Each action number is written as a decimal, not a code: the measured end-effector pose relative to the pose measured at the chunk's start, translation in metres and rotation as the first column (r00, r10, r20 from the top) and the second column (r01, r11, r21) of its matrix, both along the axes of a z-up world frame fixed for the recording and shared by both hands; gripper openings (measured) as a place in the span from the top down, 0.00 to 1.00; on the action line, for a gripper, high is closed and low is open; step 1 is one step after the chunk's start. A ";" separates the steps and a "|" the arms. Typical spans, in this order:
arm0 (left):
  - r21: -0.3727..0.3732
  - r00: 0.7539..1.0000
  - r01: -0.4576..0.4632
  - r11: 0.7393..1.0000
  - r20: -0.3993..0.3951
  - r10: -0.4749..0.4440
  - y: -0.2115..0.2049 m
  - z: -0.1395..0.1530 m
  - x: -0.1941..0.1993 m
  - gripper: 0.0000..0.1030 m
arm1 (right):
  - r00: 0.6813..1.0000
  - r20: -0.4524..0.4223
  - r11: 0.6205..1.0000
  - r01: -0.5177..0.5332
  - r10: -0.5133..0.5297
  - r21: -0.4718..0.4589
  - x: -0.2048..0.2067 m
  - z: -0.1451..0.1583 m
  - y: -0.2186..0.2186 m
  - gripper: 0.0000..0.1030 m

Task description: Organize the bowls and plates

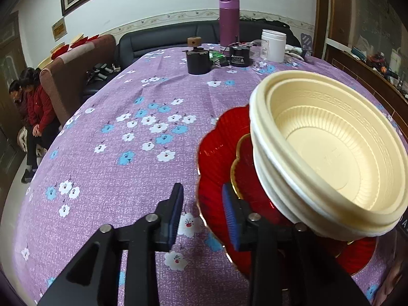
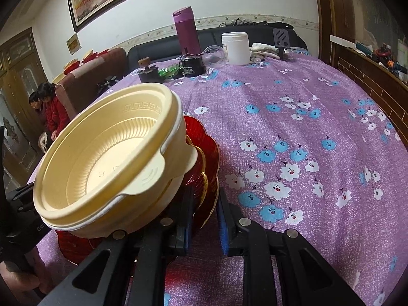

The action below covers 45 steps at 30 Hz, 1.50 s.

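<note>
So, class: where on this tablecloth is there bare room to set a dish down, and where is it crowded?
Free: the floral tablecloth between the red plates under the stacked cream bowls and the far clutter. Crowded: the far edge, around the purple flask, white jar and black pot.

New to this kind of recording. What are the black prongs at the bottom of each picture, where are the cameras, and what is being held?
No robot: a person carries two hand-held grippers, each with a camera looking along its black fingers, one picture per camera. The left hand-held gripper stands open around the rim of the red plates; the right hand-held gripper is clamped on that rim. Nested cream bowls sit on the plates, on a flowered purple tablecloth. A purple flask and white jar stand behind.
</note>
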<state>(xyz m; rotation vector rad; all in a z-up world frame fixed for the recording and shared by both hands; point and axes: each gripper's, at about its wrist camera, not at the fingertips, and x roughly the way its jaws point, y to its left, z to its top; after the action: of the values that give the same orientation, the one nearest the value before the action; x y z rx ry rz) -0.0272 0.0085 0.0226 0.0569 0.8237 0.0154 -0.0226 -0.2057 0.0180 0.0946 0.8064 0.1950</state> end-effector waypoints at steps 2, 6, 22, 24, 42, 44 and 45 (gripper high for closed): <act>-0.002 1.000 -0.004 1.000 -0.004 0.004 0.002 0.000 -0.002 0.63 | 1.000 -0.004 1.000 -0.002 0.002 -0.008 0.001 0.000 0.001 0.79; 0.001 1.000 -0.002 1.000 0.005 0.002 0.007 0.003 -0.010 0.51 | 0.999 -0.032 1.000 -0.013 0.013 0.005 -0.001 -0.002 0.000 0.71; -0.058 0.996 0.042 0.997 0.077 -0.038 0.029 0.016 -0.051 0.19 | 0.996 0.084 0.995 0.045 -0.037 -0.090 -0.051 0.016 -0.004 0.23; -0.084 0.995 0.049 0.995 0.086 -0.041 0.033 0.017 -0.056 0.16 | 0.995 0.091 0.995 0.047 -0.039 -0.090 -0.057 0.013 -0.005 0.21; -0.074 0.996 0.088 0.993 0.034 -0.086 0.033 0.001 -0.065 0.02 | 0.987 0.128 0.992 0.106 -0.096 -0.069 -0.070 0.015 -0.009 0.16; -0.066 0.996 0.088 0.994 0.033 -0.086 0.031 0.001 -0.065 0.02 | 0.988 0.123 0.992 0.104 -0.094 -0.074 -0.070 0.015 -0.008 0.16; -0.063 0.996 0.087 0.994 0.029 -0.085 0.031 0.001 -0.064 0.02 | 0.988 0.124 0.992 0.104 -0.095 -0.075 -0.070 0.015 -0.008 0.16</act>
<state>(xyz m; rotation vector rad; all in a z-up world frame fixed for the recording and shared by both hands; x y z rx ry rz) -0.0913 0.0396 0.0234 0.0314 0.7946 -0.0915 -0.0928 -0.2135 0.0327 0.0456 0.6871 0.0723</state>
